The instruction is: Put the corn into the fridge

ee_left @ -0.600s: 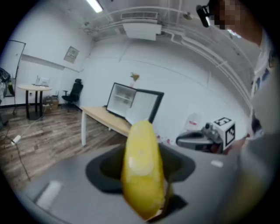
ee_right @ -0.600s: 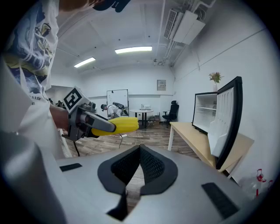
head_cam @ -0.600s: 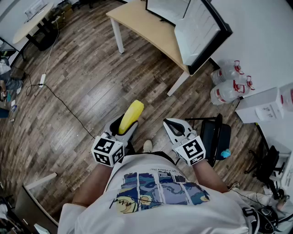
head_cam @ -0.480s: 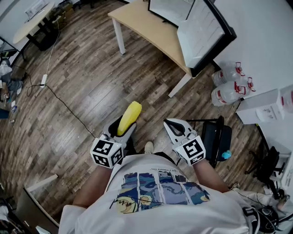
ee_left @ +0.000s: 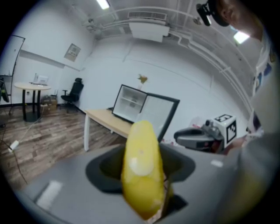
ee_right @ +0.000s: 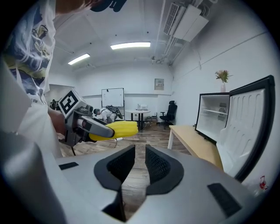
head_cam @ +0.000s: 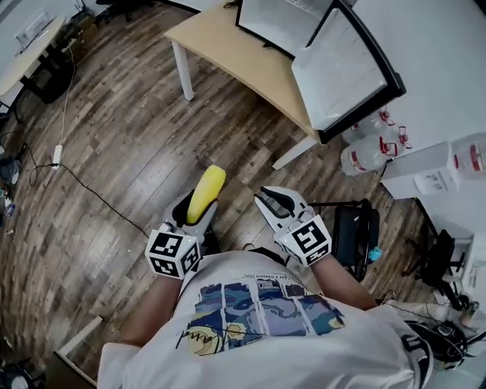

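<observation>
Our left gripper, fingers clamped on the yellow corn cob, points its long axis toward the open white fridge ahead-right; our right gripper is farther back, its fingers slightly apart and empty.

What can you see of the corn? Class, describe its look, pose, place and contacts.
The corn is a plain yellow cob, seemingly plastic, rounded at its free end; no kernels can be made out. The left gripper is clamped on its lower end, so it sticks out forward beyond the jaws, held in the air above the wooden floor. Nothing else touches it.
</observation>
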### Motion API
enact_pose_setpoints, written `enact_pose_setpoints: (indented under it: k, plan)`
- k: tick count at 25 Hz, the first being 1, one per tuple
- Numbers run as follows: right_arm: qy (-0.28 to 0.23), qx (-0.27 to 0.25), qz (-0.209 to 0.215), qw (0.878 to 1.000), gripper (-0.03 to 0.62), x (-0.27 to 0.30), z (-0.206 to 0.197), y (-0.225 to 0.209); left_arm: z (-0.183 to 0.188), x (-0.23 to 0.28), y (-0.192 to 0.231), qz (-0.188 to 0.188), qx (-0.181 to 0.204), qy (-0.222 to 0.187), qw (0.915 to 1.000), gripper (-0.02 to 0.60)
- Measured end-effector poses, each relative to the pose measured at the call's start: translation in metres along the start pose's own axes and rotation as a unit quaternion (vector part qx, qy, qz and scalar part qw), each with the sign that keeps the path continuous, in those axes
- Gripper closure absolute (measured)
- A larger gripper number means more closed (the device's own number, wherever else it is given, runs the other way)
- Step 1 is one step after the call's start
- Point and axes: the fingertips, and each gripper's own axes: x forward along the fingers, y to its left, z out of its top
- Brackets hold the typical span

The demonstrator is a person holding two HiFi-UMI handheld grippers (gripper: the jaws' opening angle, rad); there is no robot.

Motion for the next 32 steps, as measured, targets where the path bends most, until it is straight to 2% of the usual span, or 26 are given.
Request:
enact_pose_setpoints:
  k: [5, 10, 19, 25, 32]
  plan:
    - [0.003, 0.002, -0.021, 1.000, 0.526, 0.038, 0.028, 0.002, 0.023, 0.005, 0.038, -0.022, 0.019, 0.006, 0.9995, 0.337]
    - [0.007, 0.013, -0.036, 0.999, 0.541, 0.060, 0.044, -0.002, 0.036, 0.013, 0.069, -0.036, 0.030, 0.015, 0.9988, 0.337]
    - [0.017, 0.019, -0.048, 0.999, 0.559, 0.077, 0.048, -0.038, 0.058, 0.062, 0.085, -0.054, 0.029, 0.018, 0.9980, 0.337]
    - [-0.003, 0.036, -0.044, 0.998, 0.560, 0.101, 0.049, -0.090, 0.091, 0.105, 0.106, -0.034, 0.042, 0.023, 0.9983, 0.337]
    - [-0.032, 0.031, -0.046, 0.998, 0.562, 0.123, 0.073, -0.185, 0.139, 0.187, 0.128, -0.010, 0.050, 0.028, 0.9983, 0.337]
